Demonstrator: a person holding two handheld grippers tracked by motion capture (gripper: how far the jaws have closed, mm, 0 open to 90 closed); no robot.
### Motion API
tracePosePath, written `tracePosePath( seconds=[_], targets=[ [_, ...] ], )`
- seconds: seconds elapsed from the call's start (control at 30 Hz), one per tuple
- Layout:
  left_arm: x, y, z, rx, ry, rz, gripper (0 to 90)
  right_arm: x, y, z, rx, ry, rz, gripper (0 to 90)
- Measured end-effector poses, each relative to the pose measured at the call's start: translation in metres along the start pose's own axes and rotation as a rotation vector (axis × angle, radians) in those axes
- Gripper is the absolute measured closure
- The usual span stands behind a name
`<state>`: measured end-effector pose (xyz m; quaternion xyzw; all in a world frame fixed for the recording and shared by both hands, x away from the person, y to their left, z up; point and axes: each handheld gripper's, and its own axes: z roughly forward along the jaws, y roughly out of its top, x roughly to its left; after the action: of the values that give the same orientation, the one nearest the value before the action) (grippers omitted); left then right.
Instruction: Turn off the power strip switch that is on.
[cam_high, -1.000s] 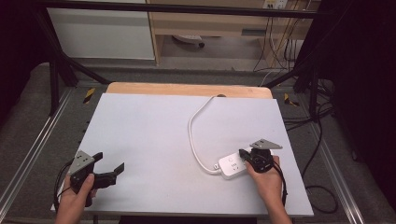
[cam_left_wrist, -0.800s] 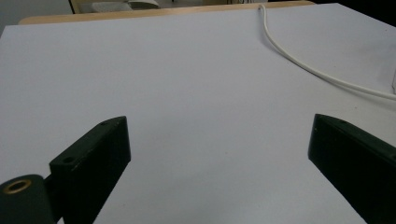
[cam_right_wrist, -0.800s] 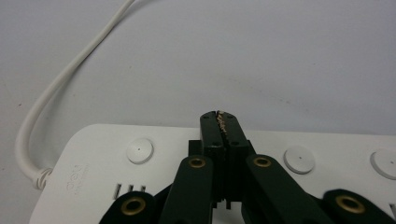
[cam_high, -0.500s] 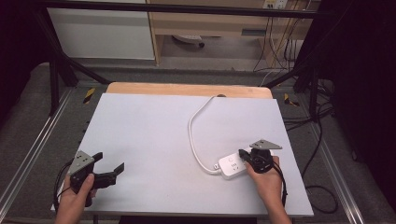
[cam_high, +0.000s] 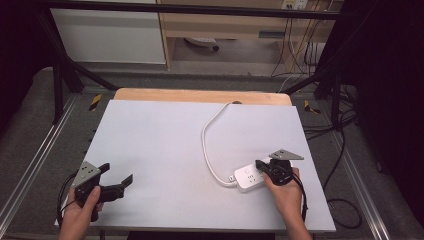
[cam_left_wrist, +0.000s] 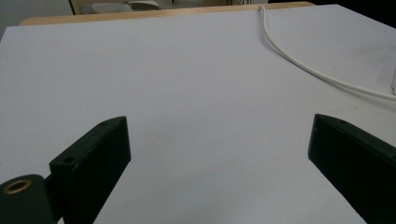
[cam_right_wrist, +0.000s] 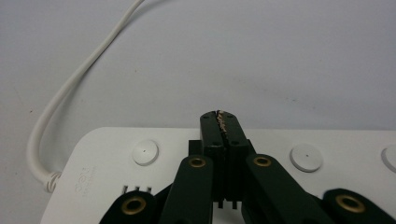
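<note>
A white power strip (cam_high: 248, 176) lies flat on the right front part of the white table (cam_high: 160, 135). Its white cord (cam_high: 207, 145) loops away to the far edge. My right gripper (cam_high: 260, 164) is shut, jaws pressed together, tips resting over the strip's top face. In the right gripper view the shut gripper (cam_right_wrist: 219, 116) points across the power strip (cam_right_wrist: 93, 186) between two round white buttons (cam_right_wrist: 144, 152), and the cord (cam_right_wrist: 70, 88) curves off left. My left gripper (cam_high: 117, 172) stands open at the front left. Nothing lies between the jaws of the left gripper (cam_left_wrist: 219, 126), and the cord (cam_left_wrist: 299, 63) runs far off to its right.
A wooden strip (cam_high: 200, 95) borders the table's far edge. Metal rails (cam_high: 35, 160) run along both sides, and black cables (cam_high: 340, 150) hang off the right side. A shelf unit (cam_high: 225, 25) stands beyond the table.
</note>
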<state>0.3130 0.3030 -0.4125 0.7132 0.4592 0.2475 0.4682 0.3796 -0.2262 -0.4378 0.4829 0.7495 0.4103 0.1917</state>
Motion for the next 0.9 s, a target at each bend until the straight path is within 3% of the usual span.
tracePosePath(
  seconds=[0.37,0.67,0.9],
  targets=[
    [-0.0006,-0.0001,0.0009,0.005,0.001,0.002,5.6,-0.0008,-0.0004,-0.0015,0.001,-0.021,-0.023,90.0],
    [-0.0008,-0.0001,0.001,0.004,-0.001,0.0,5.6,0.0042,-0.0001,-0.0001,0.011,-0.051,-0.076,90.0],
    [-0.0003,-0.0001,0.0012,0.004,0.0,0.001,5.6,0.0038,-0.0002,-0.0001,0.01,-0.05,-0.074,90.0]
  ],
)
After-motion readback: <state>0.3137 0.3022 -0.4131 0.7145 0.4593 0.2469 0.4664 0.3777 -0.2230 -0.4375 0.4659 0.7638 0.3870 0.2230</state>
